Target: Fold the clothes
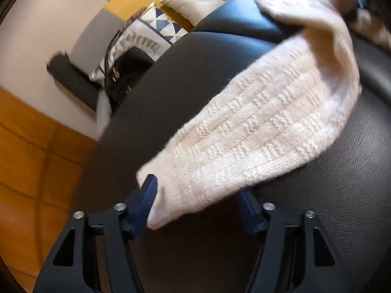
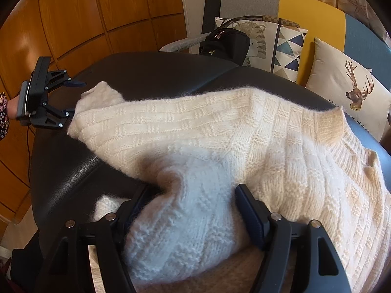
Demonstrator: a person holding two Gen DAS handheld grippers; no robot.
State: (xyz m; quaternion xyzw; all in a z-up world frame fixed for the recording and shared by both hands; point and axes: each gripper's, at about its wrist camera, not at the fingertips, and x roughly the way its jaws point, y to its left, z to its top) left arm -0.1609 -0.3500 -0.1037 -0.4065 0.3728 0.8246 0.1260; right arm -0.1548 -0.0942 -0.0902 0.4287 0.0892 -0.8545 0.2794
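Note:
A cream knit sweater [image 2: 281, 146] lies spread over a black leather surface [image 2: 151, 73]. One sleeve [image 2: 136, 122] stretches out to the left, toward my left gripper [image 2: 76, 97]. In the left wrist view the sleeve's cuff [image 1: 195, 171] sits between the fingers of the left gripper [image 1: 198, 199]. One blue pad [image 1: 147, 195] touches the cuff's edge, the other is half hidden beneath it, and the jaws stand apart. My right gripper [image 2: 193, 200] is shut on a thick bunched fold of the sweater [image 2: 185, 219] near the front edge, and the fold hides its left finger.
A sofa [image 2: 305, 7] behind the surface holds a deer cushion [image 2: 347, 90], a triangle-pattern cushion [image 2: 281, 46] and a black bag [image 2: 224, 44]. A wooden panel wall [image 2: 80, 17] stands to the left. A floral sleeve [image 2: 3, 114] shows behind the left gripper.

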